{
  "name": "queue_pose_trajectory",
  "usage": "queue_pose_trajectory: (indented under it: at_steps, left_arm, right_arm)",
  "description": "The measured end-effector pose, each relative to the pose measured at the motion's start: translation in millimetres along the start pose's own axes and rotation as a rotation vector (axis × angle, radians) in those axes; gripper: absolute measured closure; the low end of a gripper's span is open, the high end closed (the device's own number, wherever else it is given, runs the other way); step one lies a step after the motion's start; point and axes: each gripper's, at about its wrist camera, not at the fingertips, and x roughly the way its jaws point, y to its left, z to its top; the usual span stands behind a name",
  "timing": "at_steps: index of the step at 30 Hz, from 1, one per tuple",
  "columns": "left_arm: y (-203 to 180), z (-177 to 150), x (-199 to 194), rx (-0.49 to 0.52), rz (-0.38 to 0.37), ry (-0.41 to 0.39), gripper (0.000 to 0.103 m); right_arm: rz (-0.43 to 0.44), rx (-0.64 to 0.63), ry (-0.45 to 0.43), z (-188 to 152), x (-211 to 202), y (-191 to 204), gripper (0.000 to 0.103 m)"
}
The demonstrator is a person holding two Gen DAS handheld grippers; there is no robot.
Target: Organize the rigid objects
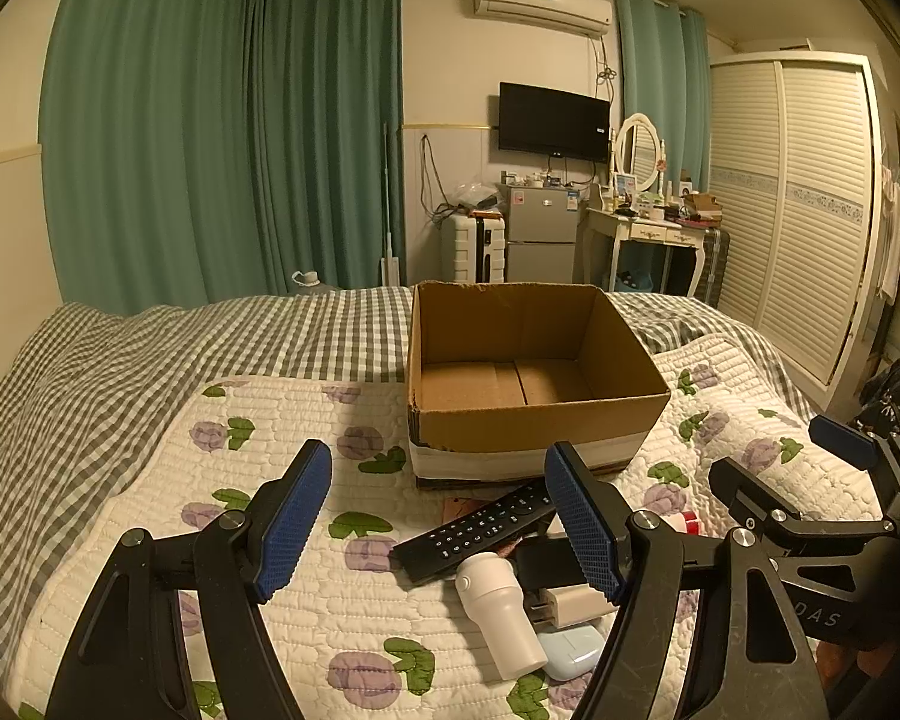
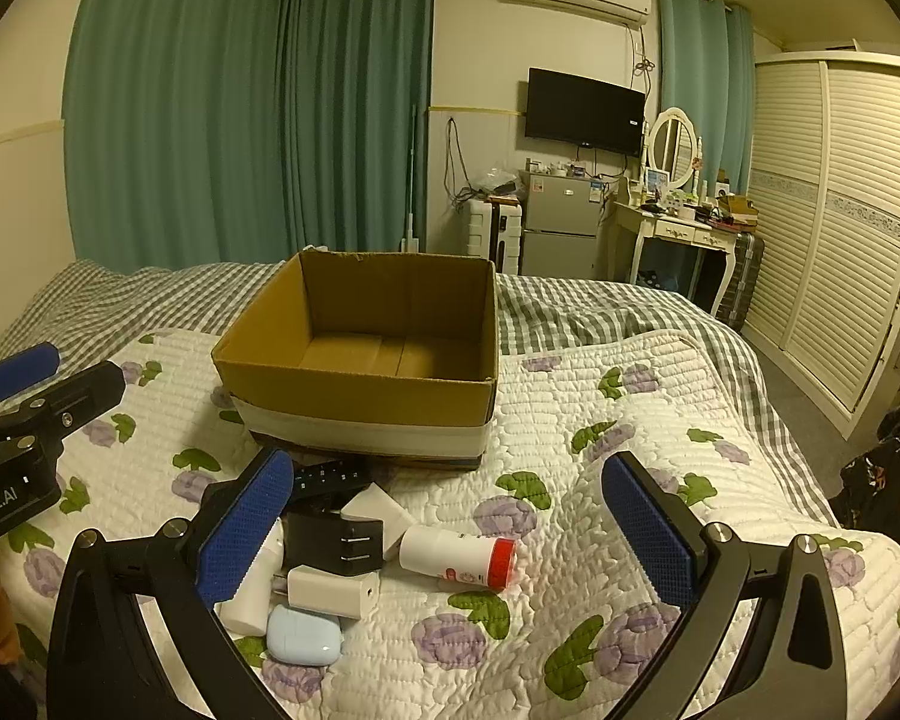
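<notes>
Spread right tongs (image 2: 447, 531) above gadget pile (image 2: 354, 564)

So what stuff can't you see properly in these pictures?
- Remote: right view, mostly hidden behind the right gripper's finger and the black charger; its buttons are too small to read.
- White bottle: right view, top covered by that finger.
- Red-capped bottle: left view, nearly all hidden behind the left gripper's finger.
- Box: near floor hidden by its front wall.
</notes>
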Motion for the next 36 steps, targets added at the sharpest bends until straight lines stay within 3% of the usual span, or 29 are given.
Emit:
queue_pose_trajectory:
  at_steps: [28, 36]
  left_arm:
    - [7, -1, -4, -0.003, -0.009, -0.027, 0.027]
    - [-7, -18, 13, 0.028, 0.009, 0.055, 0.027]
  right_arm:
    - [0.000, -0.010, -0.002, -2, -4, -4, 0.000]
    - [0.011, -0.034, 0.067, -10, 7, -8, 0.000]
